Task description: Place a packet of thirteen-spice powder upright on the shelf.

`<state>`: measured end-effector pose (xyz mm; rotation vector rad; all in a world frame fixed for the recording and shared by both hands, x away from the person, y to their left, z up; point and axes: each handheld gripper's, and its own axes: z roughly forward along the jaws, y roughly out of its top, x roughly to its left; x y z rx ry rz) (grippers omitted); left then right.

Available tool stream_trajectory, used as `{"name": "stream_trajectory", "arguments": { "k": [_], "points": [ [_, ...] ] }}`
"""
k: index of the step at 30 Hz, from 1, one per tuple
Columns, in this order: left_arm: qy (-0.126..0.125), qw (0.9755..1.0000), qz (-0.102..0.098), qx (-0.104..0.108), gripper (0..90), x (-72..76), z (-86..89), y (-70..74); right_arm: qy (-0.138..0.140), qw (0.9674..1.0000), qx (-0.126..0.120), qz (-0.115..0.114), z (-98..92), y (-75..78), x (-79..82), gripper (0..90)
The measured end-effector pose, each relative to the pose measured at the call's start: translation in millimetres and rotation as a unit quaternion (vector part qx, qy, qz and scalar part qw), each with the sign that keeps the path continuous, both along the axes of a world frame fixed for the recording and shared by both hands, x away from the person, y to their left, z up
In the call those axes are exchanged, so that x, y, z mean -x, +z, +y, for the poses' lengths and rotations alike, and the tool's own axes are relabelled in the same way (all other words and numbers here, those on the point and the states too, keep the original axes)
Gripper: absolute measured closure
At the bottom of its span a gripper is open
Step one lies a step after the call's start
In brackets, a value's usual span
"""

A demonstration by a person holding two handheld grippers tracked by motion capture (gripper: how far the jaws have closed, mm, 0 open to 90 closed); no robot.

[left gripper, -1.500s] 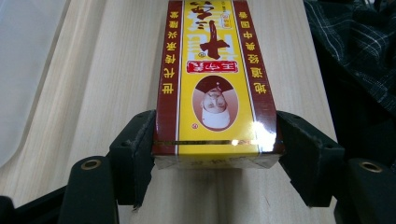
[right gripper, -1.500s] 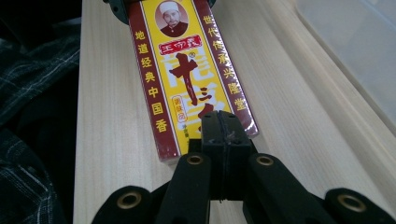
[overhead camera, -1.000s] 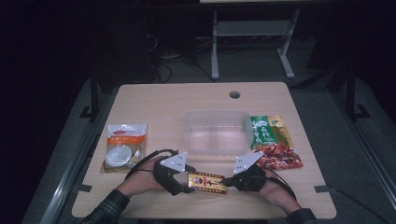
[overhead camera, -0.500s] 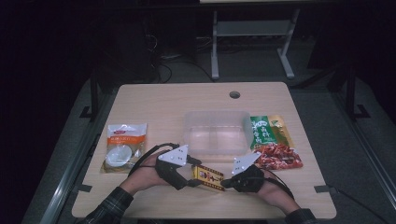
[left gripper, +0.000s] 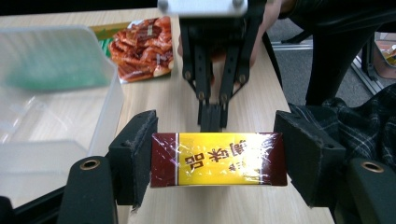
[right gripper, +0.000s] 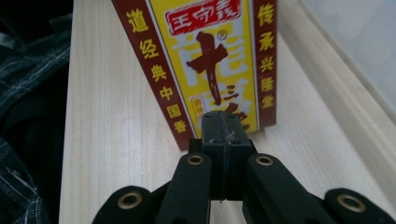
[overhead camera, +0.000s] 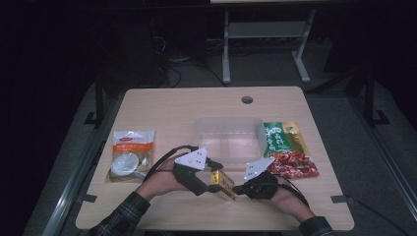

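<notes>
Yellow-and-maroon box (left gripper: 218,158) clamped across its width between left gripper (left gripper: 217,161) pads, lifted at a tilt over near table (overhead camera: 187,105) edge. Right gripper (right gripper: 225,135) with jaws pressed together, tip against box's far end. Just beyond: clear plastic tub (overhead camera: 227,136); farther right, green-and-red snack packet (overhead camera: 290,152); well left, orange-topped pouch (overhead camera: 130,155).

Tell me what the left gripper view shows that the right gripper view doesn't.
Left gripper view alone: the left claw with its pads at the short ends of the yellow and dark red cardboard box, the red and green snack packet, and the right claw shut at the box's far edge. Right gripper view alone: the box's printed front face with large characters. Both: the box, the pale wooden table and the clear plastic container.
</notes>
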<state>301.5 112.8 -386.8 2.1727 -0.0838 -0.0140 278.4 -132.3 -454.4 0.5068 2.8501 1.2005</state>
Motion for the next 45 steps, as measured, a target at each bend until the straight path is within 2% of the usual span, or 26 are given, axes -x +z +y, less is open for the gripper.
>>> {"name": "stream_trajectory", "arguments": {
  "k": [8,14,21,23,26,28,31,35,38,39,40,43,45],
  "points": [
    [-0.01,0.9999,-0.001,0.006,31.6,0.2,-14.3,2.1,0.014,0.9998,0.014,-0.006,6.5,-3.2,3.2,90.0],
    [-0.018,0.9997,-0.003,0.014,31.5,-0.9,-24.0,0.8,0.015,0.9998,0.014,-0.003,8.1,-4.4,4.8,90.0],
    [-0.005,0.9998,-0.002,0.017,30.3,-0.6,-24.8,-0.6,0.019,0.9997,0.011,-0.003,7.4,-4.5,5.0,90.0],
    [0.001,0.9999,0.002,0.016,26.9,-0.2,-24.6,-1.3,0.016,0.9999,0.002,0.004,6.7,-4.4,5.8,89.7],
    [0.008,0.9998,0.0,0.016,22.4,-0.1,-23.6,-0.5,0.017,0.9998,0.003,0.004,4.3,-4.0,5.3,86.7],
    [0.013,0.9997,-0.003,0.019,20.2,0.1,-22.2,1.6,0.014,0.9999,0.001,0.007,3.2,-2.4,6.5,84.8],
    [0.018,0.9995,0.003,0.025,17.7,0.9,-18.1,5.1,0.014,0.9998,0.0,0.01,0.3,-1.6,6.5,79.6],
    [0.03,0.9992,0.002,0.026,15.8,2.6,-9.2,9.7,0.007,0.9998,0.002,0.017,-4.9,-2.1,5.8,68.8],
    [0.04,0.999,-0.001,0.02,15.7,4.3,-1.1,11.2,-0.005,0.9997,-0.002,0.023,-9.7,-0.5,7.4,62.9],
    [0.047,0.9988,-0.001,0.015,15.7,5.2,1.6,11.4,-0.005,0.9998,0.0,0.018,-11.8,-0.4,7.1,61.1],
    [0.057,0.9983,-0.004,0.01,15.7,6.8,7.1,11.0,-0.01,0.9997,-0.002,0.022,-13.2,0.5,8.4,60.7],
    [0.06,0.9982,-0.003,0.004,15.7,7.7,10.9,10.8,-0.015,0.9998,0.001,0.012,-17.4,1.2,9.3,58.2],
    [0.068,0.9977,-0.001,-0.003,15.7,9.1,18.1,9.5,-0.022,0.9996,-0.003,0.019,-18.3,1.9,11.0,56.4]
  ]
}}
